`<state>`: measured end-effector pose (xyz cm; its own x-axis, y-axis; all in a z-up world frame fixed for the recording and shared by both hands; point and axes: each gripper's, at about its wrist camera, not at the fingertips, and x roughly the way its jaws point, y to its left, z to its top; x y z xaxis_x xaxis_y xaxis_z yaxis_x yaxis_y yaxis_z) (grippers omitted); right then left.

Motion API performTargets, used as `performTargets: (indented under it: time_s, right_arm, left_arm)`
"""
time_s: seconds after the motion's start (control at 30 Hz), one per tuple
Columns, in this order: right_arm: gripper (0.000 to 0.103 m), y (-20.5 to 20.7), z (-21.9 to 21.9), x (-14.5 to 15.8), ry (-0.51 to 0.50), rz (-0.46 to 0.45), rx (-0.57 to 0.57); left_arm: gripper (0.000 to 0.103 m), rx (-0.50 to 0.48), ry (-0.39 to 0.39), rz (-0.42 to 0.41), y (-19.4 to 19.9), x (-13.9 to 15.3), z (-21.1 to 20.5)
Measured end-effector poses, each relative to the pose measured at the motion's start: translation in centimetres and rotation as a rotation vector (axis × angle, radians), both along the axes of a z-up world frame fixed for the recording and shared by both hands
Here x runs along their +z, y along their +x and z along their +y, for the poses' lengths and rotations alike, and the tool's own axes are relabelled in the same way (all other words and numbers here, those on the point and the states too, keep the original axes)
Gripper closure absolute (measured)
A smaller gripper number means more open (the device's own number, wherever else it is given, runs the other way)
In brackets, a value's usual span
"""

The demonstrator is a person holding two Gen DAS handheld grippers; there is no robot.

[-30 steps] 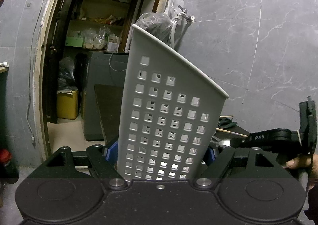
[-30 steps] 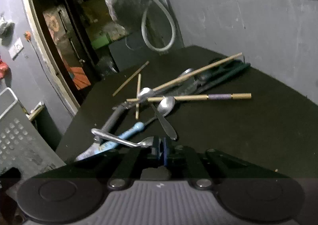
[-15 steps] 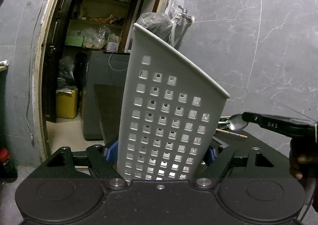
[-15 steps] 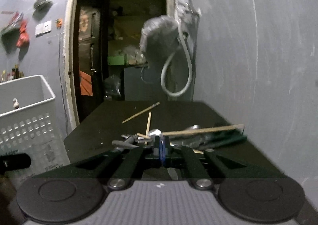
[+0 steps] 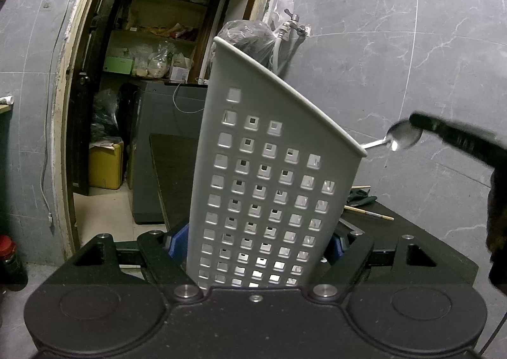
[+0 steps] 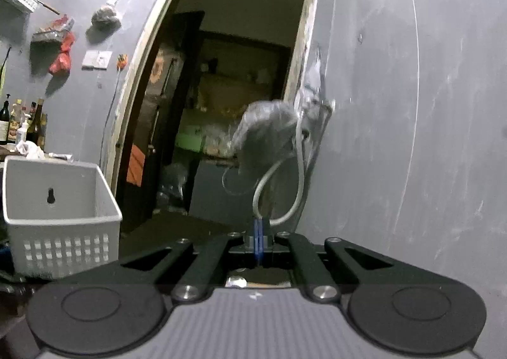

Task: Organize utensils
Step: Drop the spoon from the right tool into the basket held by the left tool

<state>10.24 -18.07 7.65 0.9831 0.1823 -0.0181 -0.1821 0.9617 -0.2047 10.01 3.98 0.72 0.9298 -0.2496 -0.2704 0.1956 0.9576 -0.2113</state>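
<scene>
Basket (image 5: 272,175) clamped in left claw (image 5: 256,244); right claw (image 5: 418,124) pinching spoon (image 5: 402,138) just beside rim.

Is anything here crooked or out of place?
Yes: the white basket leans tilted between the left gripper fingers, not standing flat. A spoon hangs in the air beside its rim, pinched by the right gripper.

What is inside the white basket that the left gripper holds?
The right wrist view shows the white basket from above its rim: only the bare inner walls and a keyhole slot are visible. Its front wall hides the bottom, so utensils there cannot be seen.
</scene>
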Motion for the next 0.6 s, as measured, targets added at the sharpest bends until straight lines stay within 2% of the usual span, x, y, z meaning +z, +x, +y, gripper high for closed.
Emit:
performTargets:
  time_s: [0.2,0.4,0.6]
  right_arm:
    - [0.102,-1.5,0.4,2.9,-0.028,-0.128,0.012]
    - [0.102,-3.2,2.0,5.5,-0.076,-0.246,0.075]
    - [0.102,-4.8,4.7,6.6,-0.113,-0.295,0.189]
  left_arm:
    - [0.022,0.001,0.000,0.000,0.0,0.0,0.0]
    - [0.022,0.000,0.000,0.000,0.0,0.0,0.1]
    - [0.022,0.000,-0.001,0.000,0.0,0.0,0.1]
